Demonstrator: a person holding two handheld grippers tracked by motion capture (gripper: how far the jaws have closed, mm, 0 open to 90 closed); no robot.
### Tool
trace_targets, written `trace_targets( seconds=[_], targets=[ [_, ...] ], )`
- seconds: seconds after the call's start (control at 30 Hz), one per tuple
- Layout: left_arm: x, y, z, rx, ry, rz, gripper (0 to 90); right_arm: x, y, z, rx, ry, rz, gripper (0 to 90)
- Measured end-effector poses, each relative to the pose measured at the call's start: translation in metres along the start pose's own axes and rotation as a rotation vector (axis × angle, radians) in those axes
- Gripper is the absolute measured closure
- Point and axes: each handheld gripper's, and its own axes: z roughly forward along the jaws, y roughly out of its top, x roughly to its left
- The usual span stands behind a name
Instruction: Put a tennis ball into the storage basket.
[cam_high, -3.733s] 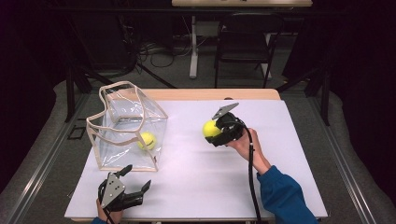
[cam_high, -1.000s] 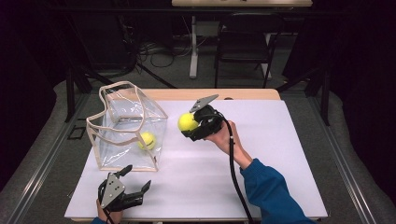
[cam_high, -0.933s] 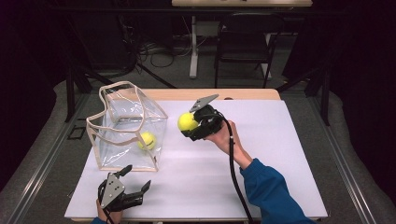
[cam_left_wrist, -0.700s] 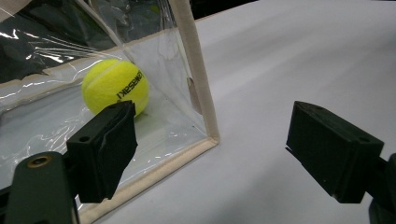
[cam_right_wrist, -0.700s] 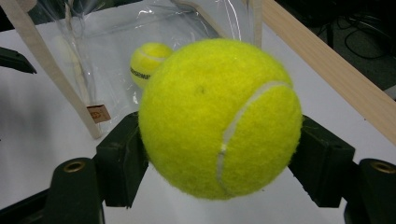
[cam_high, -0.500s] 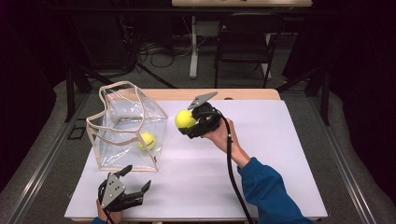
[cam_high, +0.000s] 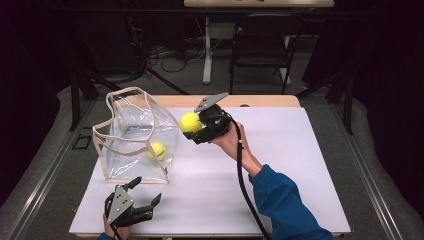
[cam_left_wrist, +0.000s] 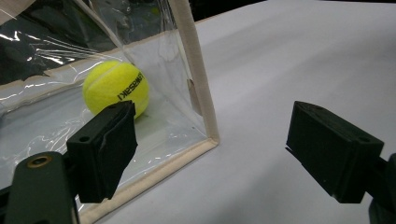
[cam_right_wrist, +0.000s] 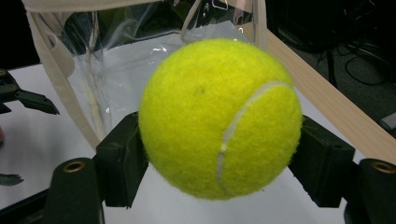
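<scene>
Ball (cam_right_wrist: 219, 119): fuzzy yellow, white seam, clamped in your right gripper (cam_high: 197, 127), held above table (cam_high: 300, 165) beside clear bag (cam_high: 135, 135). Left gripper (cam_high: 142, 197) gapes empty. Bag top cut off in gripper views.

The white tabletop (cam_high: 280, 165) is brightly lit from above, its surroundings nearly black; glare streaks the clear bag (cam_high: 135, 135), and close-ups look perhaps slightly soft.

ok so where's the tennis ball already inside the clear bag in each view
High view: ball in the bag lies left of centre, low in the clear bag.
Left gripper view: upper left, behind the bag's wall, above the left jaw.
Right gripper view: I can't pick it out.
Shared landmark: the bag's cream-edged corner.
</scene>
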Motion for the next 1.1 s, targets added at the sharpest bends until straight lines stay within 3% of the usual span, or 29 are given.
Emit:
trace_targets(
  seconds=[0.43,1.1],
  targets=[
    [0.000,0.000,-0.001,0.000,0.001,0.001,16.2,0.007,0.021,0.004,-0.021,0.016,-0.016,26.5],
    [0.000,0.000,0.000,0.003,0.000,0.005,16.2,0.009,0.031,0.003,-0.013,0.010,-0.036,26.5]
  ],
)
